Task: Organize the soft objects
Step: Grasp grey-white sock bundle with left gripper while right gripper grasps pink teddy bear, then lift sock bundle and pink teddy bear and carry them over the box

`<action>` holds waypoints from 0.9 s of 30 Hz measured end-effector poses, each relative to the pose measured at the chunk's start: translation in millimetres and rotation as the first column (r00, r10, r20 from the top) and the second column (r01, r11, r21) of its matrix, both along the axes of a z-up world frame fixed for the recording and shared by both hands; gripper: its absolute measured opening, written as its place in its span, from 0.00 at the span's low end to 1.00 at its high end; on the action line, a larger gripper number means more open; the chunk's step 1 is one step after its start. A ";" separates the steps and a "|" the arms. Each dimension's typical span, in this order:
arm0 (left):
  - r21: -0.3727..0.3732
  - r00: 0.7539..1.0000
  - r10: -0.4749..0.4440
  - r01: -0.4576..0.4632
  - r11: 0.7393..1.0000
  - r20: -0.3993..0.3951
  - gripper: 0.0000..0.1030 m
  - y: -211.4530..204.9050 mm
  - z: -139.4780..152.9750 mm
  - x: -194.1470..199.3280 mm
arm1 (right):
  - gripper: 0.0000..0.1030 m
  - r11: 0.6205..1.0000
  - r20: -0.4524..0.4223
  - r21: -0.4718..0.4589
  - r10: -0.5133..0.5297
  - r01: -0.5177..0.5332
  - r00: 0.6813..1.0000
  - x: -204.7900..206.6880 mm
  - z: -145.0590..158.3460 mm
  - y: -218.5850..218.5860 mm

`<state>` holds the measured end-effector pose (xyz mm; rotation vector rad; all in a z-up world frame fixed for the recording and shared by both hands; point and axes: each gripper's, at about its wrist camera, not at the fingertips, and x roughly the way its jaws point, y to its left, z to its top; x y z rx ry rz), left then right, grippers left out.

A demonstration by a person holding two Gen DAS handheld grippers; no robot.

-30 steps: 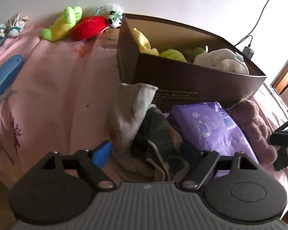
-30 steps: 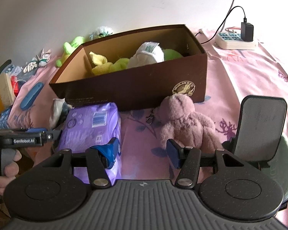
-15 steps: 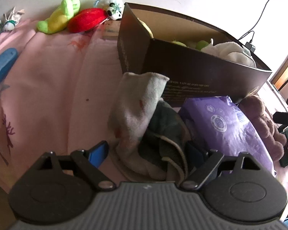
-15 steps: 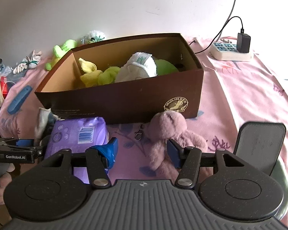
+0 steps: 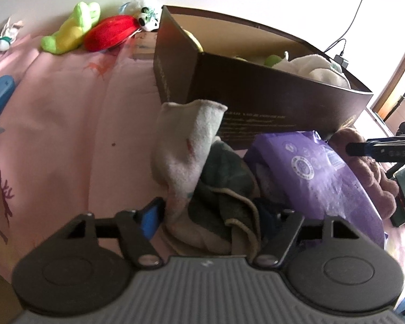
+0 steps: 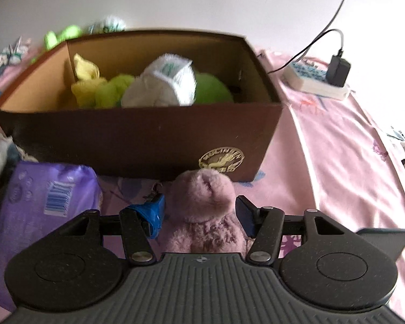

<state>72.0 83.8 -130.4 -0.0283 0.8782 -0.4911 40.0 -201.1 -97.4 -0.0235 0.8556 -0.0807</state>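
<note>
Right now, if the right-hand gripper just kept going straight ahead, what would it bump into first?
Most likely the pink plush bear, which already sits between the open fingers of the right gripper. Behind the bear stands the brown box.

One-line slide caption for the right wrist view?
Open right gripper straddling a mauve plush toy in front of the brown box.

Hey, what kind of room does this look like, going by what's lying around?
Probably a bedroom: a pink printed bedsheet covers the surface, plush toys lie by the wall, and socks sit beside a brown box holding more soft toys.
</note>
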 end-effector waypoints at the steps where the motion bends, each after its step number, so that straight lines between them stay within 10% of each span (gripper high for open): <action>1: 0.000 1.000 -0.003 0.003 1.000 0.002 0.66 0.7 -0.1 0.1 | 0.41 1.000 -0.009 -0.006 0.003 -0.003 1.000 2.1 -2.6 0.6; 18: -0.044 1.000 0.007 -0.007 0.999 -0.003 0.20 2.3 10.4 -3.7 | 0.37 1.000 -0.018 0.008 0.021 -0.021 1.000 16.7 -15.0 -3.5; 27: -0.044 0.999 0.024 -0.023 0.999 0.022 0.16 1.1 21.6 -24.3 | 0.35 0.993 0.043 0.091 0.067 -0.071 0.997 -6.3 6.7 1.3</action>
